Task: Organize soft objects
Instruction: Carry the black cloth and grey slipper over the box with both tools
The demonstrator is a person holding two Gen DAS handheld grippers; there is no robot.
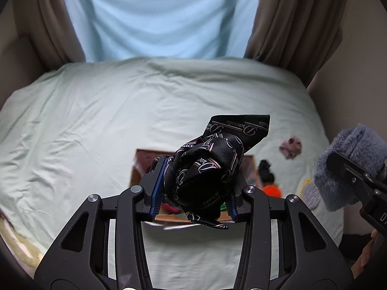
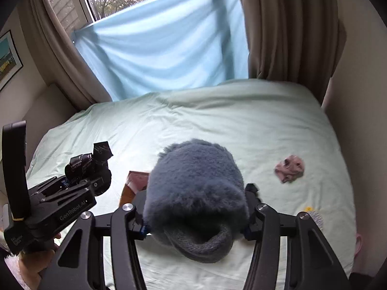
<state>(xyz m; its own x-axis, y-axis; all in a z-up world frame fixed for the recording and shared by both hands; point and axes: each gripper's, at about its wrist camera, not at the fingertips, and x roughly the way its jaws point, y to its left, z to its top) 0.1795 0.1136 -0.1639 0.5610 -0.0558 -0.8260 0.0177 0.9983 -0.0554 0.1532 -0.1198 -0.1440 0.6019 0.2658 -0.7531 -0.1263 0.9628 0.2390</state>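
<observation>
My left gripper (image 1: 193,188) is shut on a bunched black printed cloth (image 1: 205,166) and holds it above a cardboard box (image 1: 140,166) on the bed; it also shows in the right wrist view (image 2: 89,166). My right gripper (image 2: 193,220) is shut on a fluffy grey-blue slipper (image 2: 196,188), held above the bed to the right of the box (image 2: 133,183); the slipper also shows in the left wrist view (image 1: 350,159). Colourful soft things lie inside the box, mostly hidden by the cloth.
A pale green bed sheet (image 1: 84,120) covers the bed. A small pink cloth (image 2: 290,168) lies on it to the right, also in the left wrist view (image 1: 291,146). A black item (image 1: 264,166), an orange item (image 1: 272,189) and a grey knit piece (image 2: 315,217) lie nearby. Curtains and a wall border the bed.
</observation>
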